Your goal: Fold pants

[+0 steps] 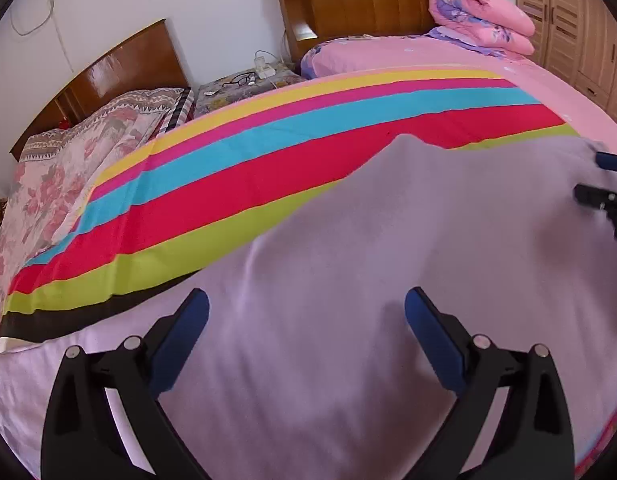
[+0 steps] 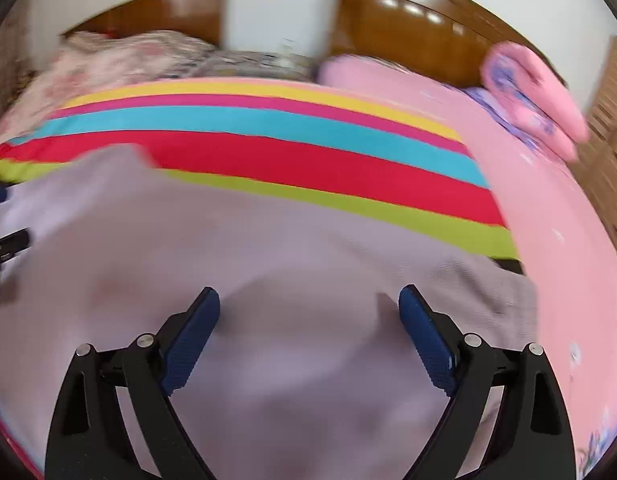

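No legible txt or labels anywhere.

pale lilac pants (image 1: 388, 260) on a sheet (image 1: 268, 168) striped yellow, magenta, turquoise, red, lime and black, pink floral quilt (image 1: 480, 16) rolled behind, grippers' pads (image 2: 192, 340) navy blue

Left wrist cam sits low over the pants (image 1: 388, 260), looking forward between its own tool (image 1: 306, 312) fingers toward the headboards (image 1: 360, 4). Right wrist cam is equally close, same heading, set further right and blurred. Both share the pants, striped sheet (image 1: 268, 168), pink quilt (image 1: 480, 16) and headboards. Each sees the other: right tool (image 1: 604, 184) at the left view's right edge, left tool at the right view's left edge.
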### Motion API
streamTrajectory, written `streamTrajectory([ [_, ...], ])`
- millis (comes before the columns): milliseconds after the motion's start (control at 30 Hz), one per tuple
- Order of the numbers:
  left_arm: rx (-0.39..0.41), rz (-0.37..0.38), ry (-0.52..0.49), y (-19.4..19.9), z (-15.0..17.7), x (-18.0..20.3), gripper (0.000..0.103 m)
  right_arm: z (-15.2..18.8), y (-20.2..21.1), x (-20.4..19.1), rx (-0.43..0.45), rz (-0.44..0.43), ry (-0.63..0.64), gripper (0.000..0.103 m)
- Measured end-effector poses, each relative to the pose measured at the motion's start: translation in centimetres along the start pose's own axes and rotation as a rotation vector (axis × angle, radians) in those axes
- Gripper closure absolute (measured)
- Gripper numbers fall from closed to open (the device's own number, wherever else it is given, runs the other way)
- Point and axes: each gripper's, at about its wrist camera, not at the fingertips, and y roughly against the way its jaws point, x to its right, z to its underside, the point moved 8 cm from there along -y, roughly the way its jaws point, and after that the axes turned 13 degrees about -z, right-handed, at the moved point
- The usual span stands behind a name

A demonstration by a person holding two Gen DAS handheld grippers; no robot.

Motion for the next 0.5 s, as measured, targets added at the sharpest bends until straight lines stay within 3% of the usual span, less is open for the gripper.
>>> streamTrajectory([
  [100,-0.003,0.025,0.044,-1.3,-0.4,0.0,0.001,0.8,-0.6,2.3,0.008,-0.036,-0.040,0.014],
  [233,-0.029,0.064,0.092,-2.3,-0.7,-0.6,0.001,1.6,0.6,4.4,0.049,-0.006,-0.074,0.014],
  [500,-0.026,0.059,0.090,-2.1,-0.4,-0.9,0.001,0.9,-0.1,4.1,0.060,0.036,-0.087,0.014],
])
